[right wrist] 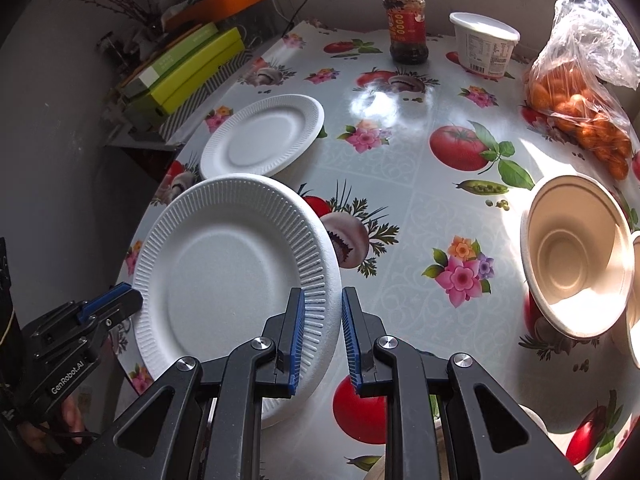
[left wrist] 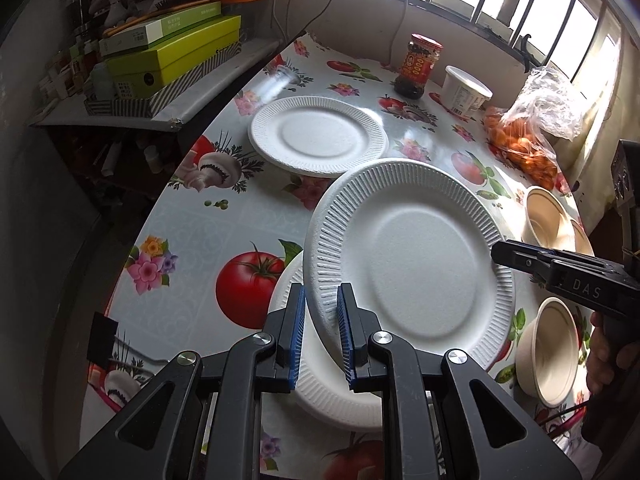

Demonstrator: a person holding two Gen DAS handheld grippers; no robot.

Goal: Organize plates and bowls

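Observation:
A white foam plate (left wrist: 412, 256) is held tilted above the table by both grippers. My left gripper (left wrist: 322, 336) is shut on its near-left rim. My right gripper (right wrist: 322, 340) is shut on its opposite rim (right wrist: 316, 304); it shows in the left wrist view (left wrist: 516, 256) at the plate's right edge. The held plate (right wrist: 224, 280) hangs over another white plate (left wrist: 320, 392) lying on the table. A third white plate (left wrist: 316, 136) (right wrist: 262, 138) lies farther back. Beige bowls (left wrist: 546, 350) (right wrist: 576, 256) sit at the right.
On the patterned tablecloth (right wrist: 400, 208) stand a sauce jar (right wrist: 404, 24), a white lidded tub (right wrist: 484, 42) and a bag of oranges (right wrist: 580, 108). A shelf with green boxes (left wrist: 172, 56) is at the left, beyond the table edge.

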